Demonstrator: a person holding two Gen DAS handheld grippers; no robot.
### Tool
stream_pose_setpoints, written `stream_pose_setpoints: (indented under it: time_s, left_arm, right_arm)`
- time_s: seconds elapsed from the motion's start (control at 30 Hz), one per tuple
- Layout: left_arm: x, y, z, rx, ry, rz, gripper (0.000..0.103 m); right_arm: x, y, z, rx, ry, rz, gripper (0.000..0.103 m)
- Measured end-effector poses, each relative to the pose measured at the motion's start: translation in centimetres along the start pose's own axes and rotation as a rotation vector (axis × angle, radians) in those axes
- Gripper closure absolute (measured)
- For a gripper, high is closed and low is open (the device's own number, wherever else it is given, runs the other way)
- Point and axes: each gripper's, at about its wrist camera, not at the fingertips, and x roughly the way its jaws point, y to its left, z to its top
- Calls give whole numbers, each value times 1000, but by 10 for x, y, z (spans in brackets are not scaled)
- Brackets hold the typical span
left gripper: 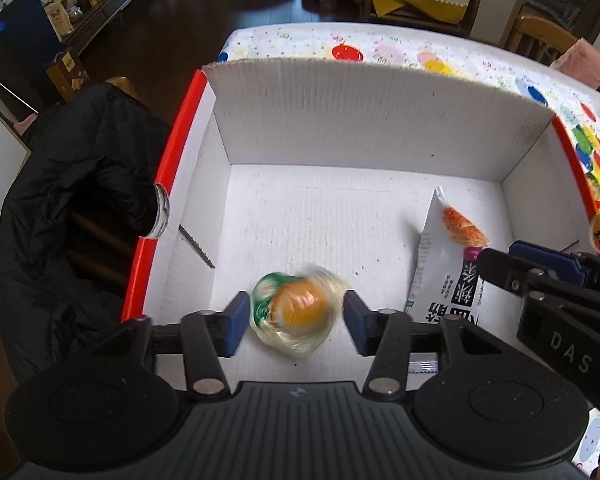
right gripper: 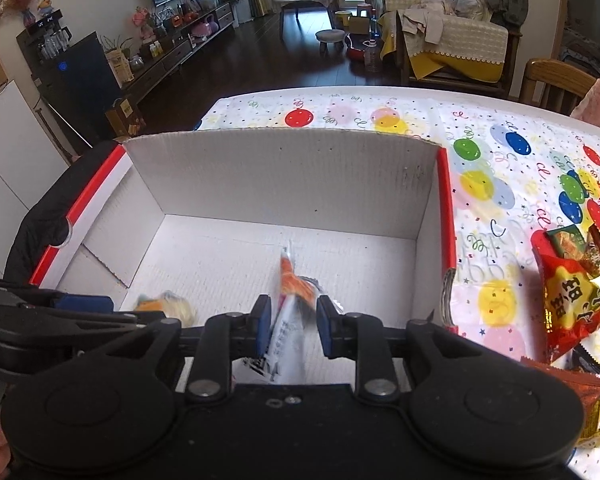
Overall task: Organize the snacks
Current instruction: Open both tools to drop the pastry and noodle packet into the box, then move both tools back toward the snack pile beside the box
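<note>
Over the box [left gripper: 364, 120], both grippers are spread, dropping snacks inside: left gripper [left gripper: 294, 316] a bun [left gripper: 296, 312] at six o'clock, right gripper [right gripper: 292, 324] a white packet [right gripper: 288, 320] at four.

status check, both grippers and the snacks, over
Left gripper open, blurred round snack dropping free between its jaws. Right gripper open around white packet. Both over cardboard box. Nothing blocking.

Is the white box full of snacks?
No, the box holds just a round orange snack and a white packet.
</note>
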Motion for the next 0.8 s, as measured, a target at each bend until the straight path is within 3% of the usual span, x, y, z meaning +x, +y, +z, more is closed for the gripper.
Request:
stream_pose_setpoints:
  time_s: [0.23, 0.4, 0.8]
  left_arm:
    - [-19, 5, -3, -26, -38, -16, 47]
    - [-39, 5, -9, -30, -82, -24, 43]
    - [-96, -4, -25, -39, -196, -28, 38]
  right_arm:
    - [-18, -1, -4, 18, -26, 4, 67]
    - [-38, -1, -7, 22, -67, 11, 48]
    - [-90, -11, -19, 36, -166, 37, 21]
